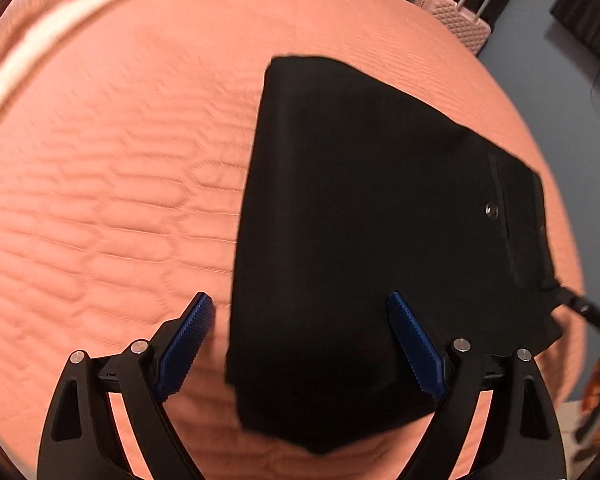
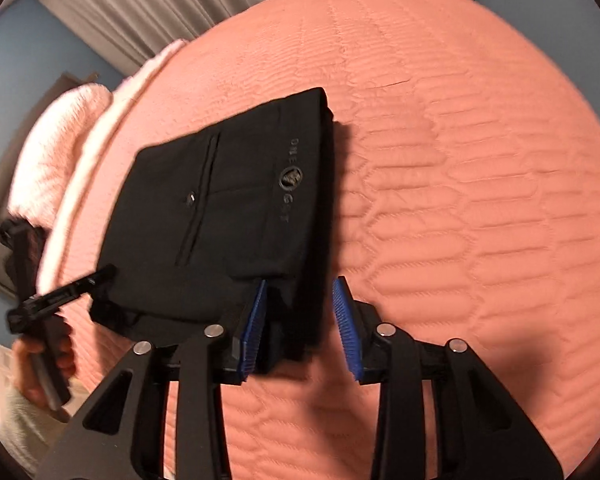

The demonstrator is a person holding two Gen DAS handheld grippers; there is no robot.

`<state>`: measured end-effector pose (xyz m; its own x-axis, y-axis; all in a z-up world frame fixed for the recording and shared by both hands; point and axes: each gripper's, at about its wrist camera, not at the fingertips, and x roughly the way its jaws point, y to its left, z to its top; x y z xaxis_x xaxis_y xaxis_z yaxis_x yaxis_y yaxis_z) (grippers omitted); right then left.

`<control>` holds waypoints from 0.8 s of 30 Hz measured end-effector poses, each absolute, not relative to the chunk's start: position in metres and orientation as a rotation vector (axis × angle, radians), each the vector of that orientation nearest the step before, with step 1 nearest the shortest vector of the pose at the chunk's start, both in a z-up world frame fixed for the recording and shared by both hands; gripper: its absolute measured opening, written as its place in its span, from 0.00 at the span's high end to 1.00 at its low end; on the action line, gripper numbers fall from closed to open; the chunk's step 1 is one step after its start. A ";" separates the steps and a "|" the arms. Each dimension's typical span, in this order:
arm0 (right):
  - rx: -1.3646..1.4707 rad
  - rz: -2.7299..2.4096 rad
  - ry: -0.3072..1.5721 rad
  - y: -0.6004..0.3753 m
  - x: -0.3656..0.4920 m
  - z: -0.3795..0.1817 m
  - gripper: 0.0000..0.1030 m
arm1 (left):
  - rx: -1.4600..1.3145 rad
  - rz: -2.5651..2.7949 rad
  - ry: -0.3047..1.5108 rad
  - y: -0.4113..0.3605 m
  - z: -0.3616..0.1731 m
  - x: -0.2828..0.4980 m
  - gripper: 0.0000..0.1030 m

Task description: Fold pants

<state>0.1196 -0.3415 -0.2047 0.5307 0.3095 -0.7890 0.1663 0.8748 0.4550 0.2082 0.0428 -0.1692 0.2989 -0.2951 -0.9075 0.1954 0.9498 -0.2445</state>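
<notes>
1. Nearest the lens in the left wrist view are the left tongs (image 1: 300,340), spread wide with nothing between the blue pads (image 1: 184,344). They hover over the near edge of the pants (image 1: 360,220). One finger is over the bedspread (image 1: 112,200) and the other over the black cloth, so I judge they are there to straddle or press that edge, not to pinch it.

2. The pants lie on the pink quilted bedspread as a compact black block of several layers, which suggests most of the folding is done. In the left view the long axis runs away from the camera, slightly tilted to the right. The button (image 1: 491,210) and waistband sit on the right side, and the plain folded edge on the left.

3. In the right wrist view the right tongs (image 2: 300,320) stand partly open around the near corner of the waistband end. One pad (image 2: 256,320) looks to be against the cloth and the other pad stands clear, so there is no firm grip. This looks like a release or a small squaring-up.

4. Here the printed waistband runs along the block's right edge, pointing away from the camera. The other hand (image 2: 40,356) with its tool shows at far left.
</notes>
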 end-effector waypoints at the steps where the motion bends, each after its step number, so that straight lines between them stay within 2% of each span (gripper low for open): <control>1: 0.551 0.101 1.020 -0.343 0.124 -0.208 0.54 | -0.124 -0.347 1.235 0.043 -0.173 0.212 0.15; 2: 0.582 0.108 1.024 -0.344 0.129 -0.212 0.42 | -0.134 -0.351 1.235 0.043 -0.176 0.215 0.10; 3: 0.605 0.090 1.029 -0.345 0.132 -0.217 0.27 | -0.126 -0.360 1.221 0.040 -0.177 0.217 0.10; 8: 0.701 0.164 1.027 -0.335 0.137 -0.233 0.25 | -0.066 -0.366 1.187 0.024 -0.183 0.224 0.08; 10: 0.623 0.132 1.013 -0.322 0.141 -0.234 0.25 | -0.022 -0.361 1.194 0.015 -0.183 0.227 0.08; 11: 0.575 0.119 1.018 -0.315 0.145 -0.232 0.26 | -0.017 -0.359 1.196 0.014 -0.184 0.227 0.11; 12: 0.545 0.111 1.023 -0.309 0.147 -0.229 0.33 | -0.022 -0.353 1.194 0.015 -0.182 0.227 0.15; 13: 0.524 0.107 1.027 -0.305 0.148 -0.227 0.50 | -0.024 -0.347 1.187 0.017 -0.180 0.226 0.29; 14: 0.533 0.124 1.028 -0.302 0.149 -0.223 0.59 | -0.033 -0.345 1.180 0.020 -0.176 0.224 0.53; 15: 0.551 0.138 1.027 -0.301 0.151 -0.219 0.68 | -0.063 -0.358 1.171 0.027 -0.170 0.221 0.64; 16: 0.551 0.144 1.026 -0.299 0.153 -0.215 0.70 | -0.077 -0.362 1.162 0.033 -0.165 0.219 0.79; 19: 0.513 0.167 1.016 -0.285 0.150 -0.196 0.73 | -0.096 -0.376 1.169 0.047 -0.154 0.208 0.85; 24: 0.517 0.259 1.028 -0.256 0.113 -0.172 0.74 | -0.121 -0.389 1.209 0.092 -0.135 0.157 0.85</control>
